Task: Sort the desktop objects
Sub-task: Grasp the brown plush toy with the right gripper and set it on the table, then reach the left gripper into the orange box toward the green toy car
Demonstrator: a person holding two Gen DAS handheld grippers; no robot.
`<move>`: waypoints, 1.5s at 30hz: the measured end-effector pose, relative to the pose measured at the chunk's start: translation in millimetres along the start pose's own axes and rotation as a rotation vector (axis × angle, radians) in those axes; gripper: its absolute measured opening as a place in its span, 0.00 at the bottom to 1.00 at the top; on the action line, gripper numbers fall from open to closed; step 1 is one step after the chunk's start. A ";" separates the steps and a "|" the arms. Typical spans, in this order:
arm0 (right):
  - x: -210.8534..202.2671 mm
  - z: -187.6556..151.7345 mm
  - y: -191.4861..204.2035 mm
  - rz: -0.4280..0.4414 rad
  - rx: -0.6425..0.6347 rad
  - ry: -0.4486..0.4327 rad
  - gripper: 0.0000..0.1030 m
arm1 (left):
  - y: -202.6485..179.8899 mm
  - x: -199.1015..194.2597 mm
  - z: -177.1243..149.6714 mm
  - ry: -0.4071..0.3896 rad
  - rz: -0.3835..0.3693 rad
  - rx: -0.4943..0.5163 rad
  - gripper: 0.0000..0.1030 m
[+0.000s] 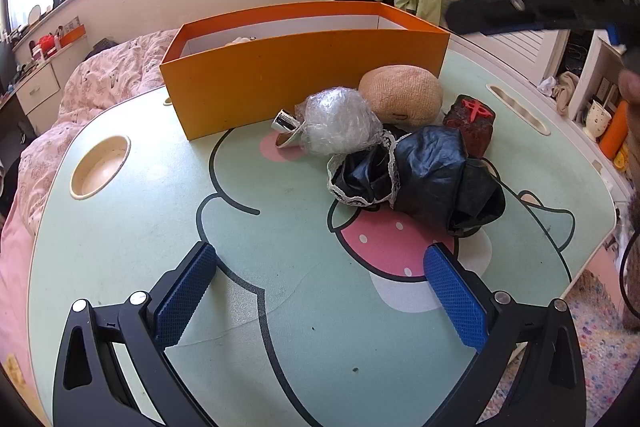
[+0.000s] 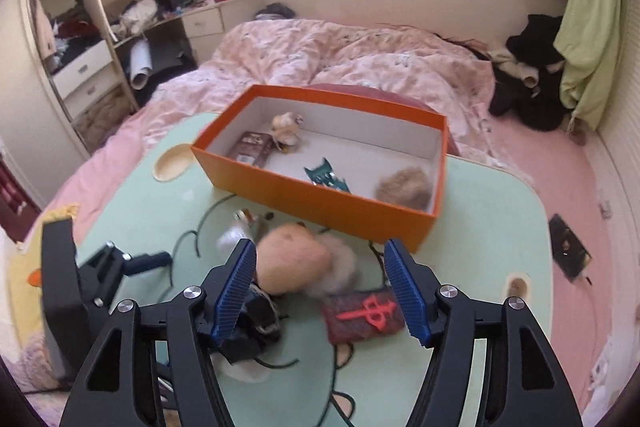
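An orange box (image 1: 304, 75) (image 2: 320, 203) stands at the far side of the green cartoon table (image 1: 120, 227). In front of it lie a beige plush (image 1: 400, 95) (image 2: 294, 263), a bubble-wrap bundle (image 1: 340, 121), a silver piece (image 1: 286, 131), a black lace-trimmed cloth (image 1: 420, 179) and a dark red tile with a red character (image 1: 474, 123) (image 2: 364, 315). My left gripper (image 1: 320, 259) is open and empty over bare table, short of the pile. My right gripper (image 2: 320, 251) is open above the pile; the plush shows between its fingers, untouched.
Inside the box lie a brown packet (image 2: 252, 147), a small pale plush (image 2: 286, 127), a teal clip (image 2: 326, 177) and a brown furry ball (image 2: 406, 187). A round cup recess (image 1: 100, 167) sits at the table's left. A pink quilted bed (image 2: 340, 59) lies beyond.
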State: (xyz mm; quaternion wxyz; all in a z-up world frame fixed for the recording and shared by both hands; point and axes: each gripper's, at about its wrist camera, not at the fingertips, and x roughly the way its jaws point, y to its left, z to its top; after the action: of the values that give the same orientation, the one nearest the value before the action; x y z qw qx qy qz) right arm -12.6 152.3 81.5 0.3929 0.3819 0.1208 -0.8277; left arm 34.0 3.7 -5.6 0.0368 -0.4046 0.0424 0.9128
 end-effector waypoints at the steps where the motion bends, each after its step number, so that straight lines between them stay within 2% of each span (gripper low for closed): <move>1: -1.8 -11.4 0.6 -0.030 -0.004 0.002 0.64 | 0.0 0.0 0.0 0.000 0.000 0.000 1.00; 6: 13.4 -65.8 0.6 -0.076 0.040 0.026 0.64 | -0.8 -0.7 -0.9 0.001 0.001 0.001 1.00; 10: 33.3 -85.5 5.1 -0.096 0.068 0.035 0.64 | -0.4 -0.9 -1.7 0.001 0.000 0.001 1.00; 12: 38.3 -90.9 8.9 -0.116 0.088 0.011 0.74 | -1.4 -0.6 -1.8 0.000 0.002 0.004 1.00; 13: 39.4 -92.6 12.4 -0.118 0.078 0.013 0.89 | -1.6 -0.1 -1.7 0.002 -0.001 0.004 1.00; 16: 41.5 -91.7 6.2 -0.141 0.100 0.027 1.00 | -1.4 -0.8 -2.3 -0.001 -0.003 0.004 1.00; 30: 40.2 -91.9 1.2 -0.143 0.107 0.011 1.00 | -2.4 -1.4 -2.8 0.005 0.001 0.007 1.00; 35: 40.1 -92.1 1.2 -0.142 0.108 0.011 1.00 | -2.3 -1.0 0.2 0.035 -0.004 0.017 1.00; 37: 40.2 -92.1 1.1 -0.141 0.107 0.010 1.00 | 1.6 -2.6 3.5 0.060 0.005 0.001 1.00; 38: 39.9 -91.8 1.0 -0.140 0.108 0.010 1.00 | 6.0 -7.4 8.5 0.048 0.005 -0.017 1.00; 40: 39.6 -91.0 1.6 -0.139 0.107 0.009 1.00 | 18.9 -27.2 29.3 -0.032 -0.017 -0.064 1.00; 42: 39.2 -90.8 2.0 -0.139 0.105 0.007 1.00 | 33.4 -47.6 58.1 -0.105 -0.073 -0.132 1.00; 43: 39.3 -90.6 1.8 -0.139 0.105 0.007 1.00 | 41.0 -54.2 76.4 -0.122 -0.133 -0.168 1.00; 45: 39.2 -90.7 1.4 -0.137 0.105 0.007 1.00 | 52.3 -51.6 114.0 -0.070 -0.254 -0.226 1.00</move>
State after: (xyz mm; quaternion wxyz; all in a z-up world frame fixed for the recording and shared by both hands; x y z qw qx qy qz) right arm 21.5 174.8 -8.5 0.3144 0.3957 0.1045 -0.8566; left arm -20.5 -37.7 111.4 0.1077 -0.3761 -0.1135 0.9133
